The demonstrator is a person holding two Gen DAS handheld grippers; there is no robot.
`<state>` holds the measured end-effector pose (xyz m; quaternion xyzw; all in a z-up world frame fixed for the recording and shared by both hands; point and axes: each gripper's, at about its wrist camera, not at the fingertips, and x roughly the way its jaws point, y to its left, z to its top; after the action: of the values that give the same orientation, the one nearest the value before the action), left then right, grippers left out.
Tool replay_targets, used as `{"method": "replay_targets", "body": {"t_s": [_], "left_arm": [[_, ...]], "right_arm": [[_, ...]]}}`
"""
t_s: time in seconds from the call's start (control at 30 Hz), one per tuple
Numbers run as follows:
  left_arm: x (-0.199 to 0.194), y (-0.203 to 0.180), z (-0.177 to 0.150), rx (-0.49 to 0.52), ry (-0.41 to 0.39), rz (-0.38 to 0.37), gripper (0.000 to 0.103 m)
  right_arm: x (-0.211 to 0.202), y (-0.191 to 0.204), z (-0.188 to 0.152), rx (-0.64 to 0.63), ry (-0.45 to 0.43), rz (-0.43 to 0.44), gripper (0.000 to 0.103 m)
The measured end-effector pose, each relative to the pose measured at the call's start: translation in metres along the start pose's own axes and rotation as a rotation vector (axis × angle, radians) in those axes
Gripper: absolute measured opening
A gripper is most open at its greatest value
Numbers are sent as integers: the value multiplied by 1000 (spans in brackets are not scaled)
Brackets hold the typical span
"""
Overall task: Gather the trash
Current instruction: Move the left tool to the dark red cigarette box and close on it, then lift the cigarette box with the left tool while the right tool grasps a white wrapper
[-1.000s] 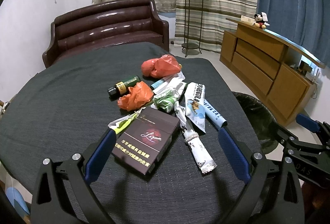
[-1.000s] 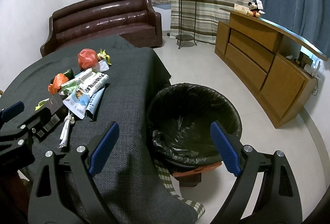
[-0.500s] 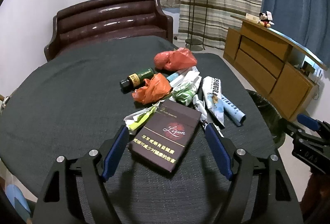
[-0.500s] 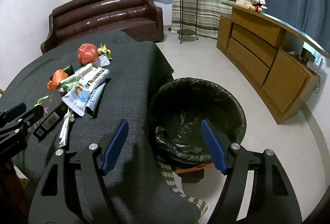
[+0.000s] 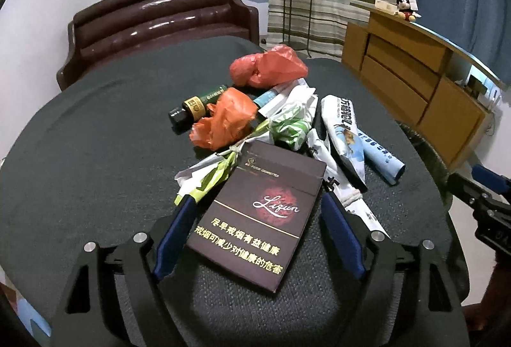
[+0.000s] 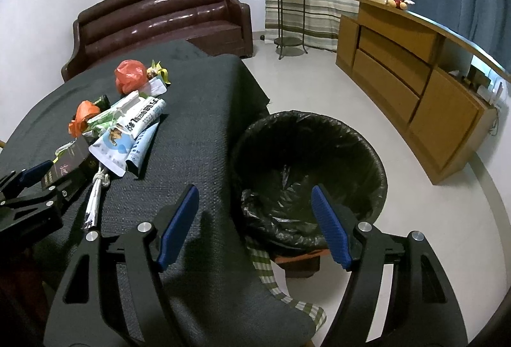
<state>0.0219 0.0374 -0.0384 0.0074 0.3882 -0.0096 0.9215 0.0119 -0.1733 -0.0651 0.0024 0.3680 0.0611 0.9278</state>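
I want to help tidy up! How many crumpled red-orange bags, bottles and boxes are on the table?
Crumpled red-orange bags: 2
Bottles: 1
Boxes: 1
Total: 4

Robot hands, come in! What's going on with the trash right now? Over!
Left gripper open, straddling the cigarette box. Right gripper open, empty, above the bin. Wrappers crowd the box's right side.
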Motion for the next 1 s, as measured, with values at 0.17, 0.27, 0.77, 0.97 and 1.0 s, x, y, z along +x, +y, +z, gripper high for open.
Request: {"method": "replay_targets", "body": {"t_s": [0.17, 0.27, 0.77, 0.97, 1.0], "left_arm": [[-1, 0, -1, 23, -1, -12, 64], [-4, -3, -2, 36, -11, -25, 58], [-11, 7, -1, -41, 1, -36, 68], [-7, -1, 7, -7, -12, -13, 68], [-6, -3, 7, 2, -14, -6, 66]], "right_arm": [[2, 5, 0, -12, 5, 6, 71], [2, 9, -1, -19, 7, 5, 71], [-1, 16, 0, -36, -1, 12, 71], [-1, 17, 0, -33, 3, 12, 71], [-2, 17, 0, -33, 3, 12, 71]]}}
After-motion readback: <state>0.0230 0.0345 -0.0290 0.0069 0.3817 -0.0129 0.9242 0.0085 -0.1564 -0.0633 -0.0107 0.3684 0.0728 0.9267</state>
